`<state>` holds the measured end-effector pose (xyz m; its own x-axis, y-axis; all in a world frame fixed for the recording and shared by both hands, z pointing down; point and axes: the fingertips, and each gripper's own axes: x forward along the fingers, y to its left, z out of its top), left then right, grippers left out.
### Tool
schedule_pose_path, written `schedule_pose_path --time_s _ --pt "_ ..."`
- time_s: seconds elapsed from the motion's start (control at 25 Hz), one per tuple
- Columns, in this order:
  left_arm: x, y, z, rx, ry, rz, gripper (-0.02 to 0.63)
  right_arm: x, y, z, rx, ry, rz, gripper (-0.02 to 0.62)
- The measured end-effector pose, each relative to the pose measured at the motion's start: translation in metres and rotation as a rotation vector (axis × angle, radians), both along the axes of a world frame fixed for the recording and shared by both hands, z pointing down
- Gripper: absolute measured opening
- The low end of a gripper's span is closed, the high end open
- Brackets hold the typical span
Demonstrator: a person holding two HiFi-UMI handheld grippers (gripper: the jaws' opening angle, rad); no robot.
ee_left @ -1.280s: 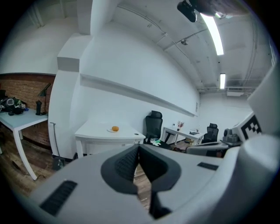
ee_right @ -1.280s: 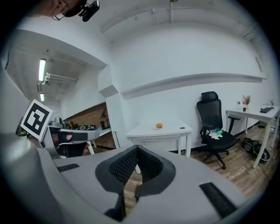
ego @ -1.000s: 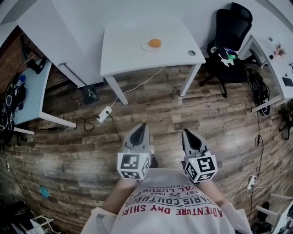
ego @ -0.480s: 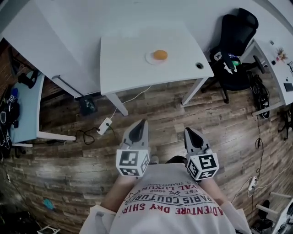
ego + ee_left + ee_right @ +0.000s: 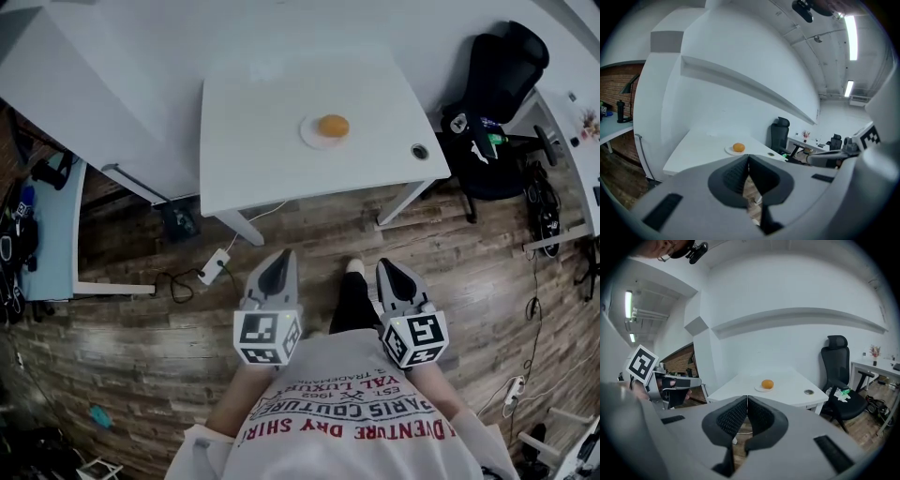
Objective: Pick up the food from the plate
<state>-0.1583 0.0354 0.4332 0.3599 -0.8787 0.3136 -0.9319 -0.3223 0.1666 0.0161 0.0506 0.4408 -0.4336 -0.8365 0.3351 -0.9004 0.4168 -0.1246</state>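
I look down on the plank wood floor (image 5: 141, 309), which fills most of the head view. The white tabletop (image 5: 262, 122) stands on it ahead of me, against a white wall. A black office chair (image 5: 502, 66) sits off the tabletop's right end, well apart from the plate. Closer to me, both tools hang low over the floor beside the person's printed shirt (image 5: 347, 422), short of the tabletop's near edge and pointing toward it. The left tongs (image 5: 282, 255) are pressed together; their own view shows the ribbed pads meeting along a thin line with nothing between them. The right tongs (image 5: 386, 264) are likewise closed pad to pad and hold nothing, just beside the left pair with a dark trouser leg and a light shoe showing between the two. On the floor below the tabletop's front left leg lies a white power strip (image 5: 214, 266) with its cable trailing back under the tabletop. The small white plate (image 5: 307, 134) rests on the tabletop, right of its middle and toward the near edge. The food (image 5: 333, 125), a round orange piece, sits on that plate, untouched and well away from either pair of tongs. A round cable port (image 5: 419, 151) is set into the tabletop near its front right corner.
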Motion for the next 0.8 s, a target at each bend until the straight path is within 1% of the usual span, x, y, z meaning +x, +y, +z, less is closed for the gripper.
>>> schedule_pose_path --time_s 0.2,0.36,0.44,0.64,0.8 --pt "0.017 -0.062 -0.002 -0.007 -0.011 -0.038 0.008 0.017 -0.074 -0.004 0.01 -0.009 -0.048 0.014" --pt "0.033 -0.12 -0.01 -0.003 -0.013 -0.091 0.008 0.034 -0.14 -0.019 0.064 -0.006 -0.103 0.014" --pt "0.044 -0.15 -0.015 0.003 -0.015 -0.114 0.008 0.046 -0.174 -0.024 0.074 -0.001 -0.128 0.014" --pt "0.075 -0.219 -0.021 0.014 -0.026 -0.147 0.008 0.072 -0.255 -0.027 0.075 0.0 -0.187 0.014" --pt "0.099 -0.252 -0.018 0.001 -0.035 -0.152 0.008 0.088 -0.295 -0.015 0.042 -0.002 -0.219 0.014"
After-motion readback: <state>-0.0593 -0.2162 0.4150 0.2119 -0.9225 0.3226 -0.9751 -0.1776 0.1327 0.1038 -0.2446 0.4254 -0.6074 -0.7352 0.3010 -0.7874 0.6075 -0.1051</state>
